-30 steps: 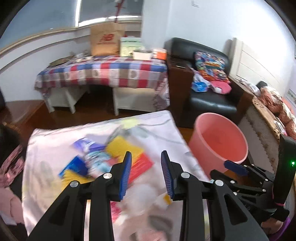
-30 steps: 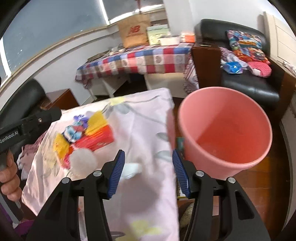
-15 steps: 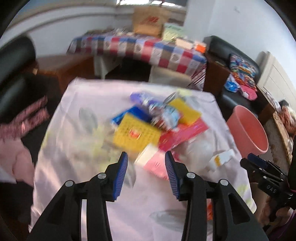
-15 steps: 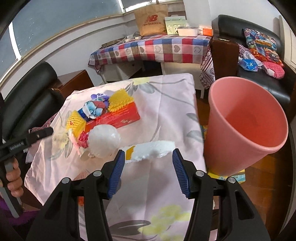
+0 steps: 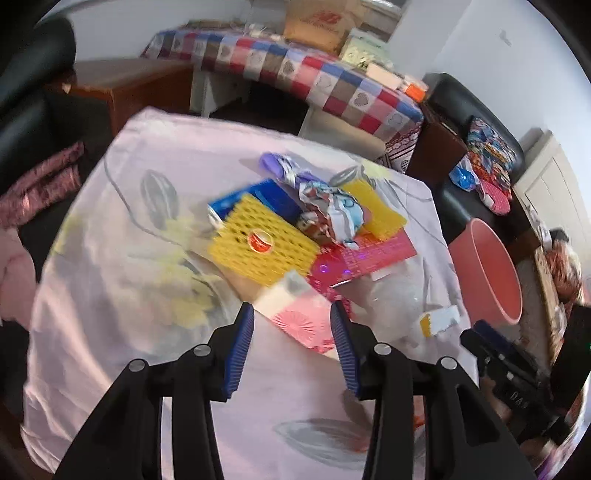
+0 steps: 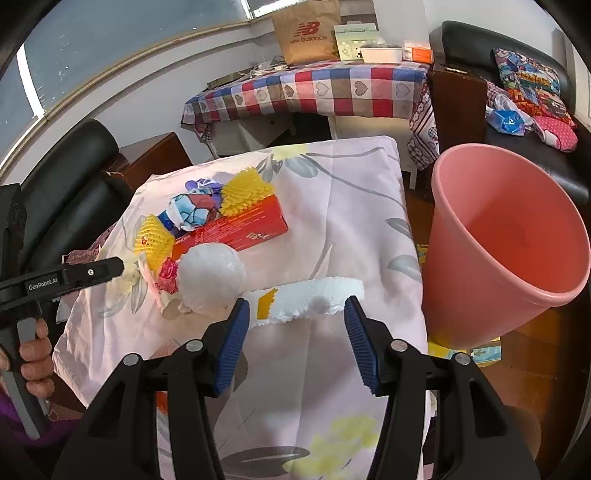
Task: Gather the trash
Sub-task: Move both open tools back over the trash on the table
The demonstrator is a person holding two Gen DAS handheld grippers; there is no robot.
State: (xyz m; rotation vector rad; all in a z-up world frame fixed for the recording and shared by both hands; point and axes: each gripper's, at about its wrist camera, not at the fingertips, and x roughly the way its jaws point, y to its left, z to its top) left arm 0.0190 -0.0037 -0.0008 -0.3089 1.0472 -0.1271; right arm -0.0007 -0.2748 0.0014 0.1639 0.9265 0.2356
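- The brown paper bag (image 6: 306, 31) on the checked tablecloth (image 6: 325, 90) at the back reads "new balance" under its red logo.
- The arm of my left gripper (image 6: 110, 267), seen from the right wrist, carries the words "GenRobot.AI" in white.
- The red box (image 6: 243, 227) in the trash pile has small pale print along its side, too fine for me to read.
- My left jaws (image 5: 291, 332) stand open and hold nothing; a pink and white wrapper (image 5: 299, 314) lies on the surface just ahead of them, its near part between the blue pads.
- My right jaws (image 6: 295, 332) stand open too, empty, with the white foam strip (image 6: 306, 301) lying across the gap just beyond the tips.
- The foam strip's long axis runs left to right across my right view, roughly crosswise to my fingers; its orange patch is toward the left end and the right end points at the pink bucket (image 6: 506, 251).
- The red box lies with its long axis slanting from lower left up to the right, under a yellow foam net (image 6: 245, 192) and crumpled wrappers (image 6: 192, 212).
- A white crumpled bag (image 6: 210, 275) sits touching the strip's left end.
- All the trash rests on the flowered pink cloth (image 6: 351, 206) that covers the surface.
- The bucket stands beside the surface's right edge, tilted in my view, its mouth open toward me.
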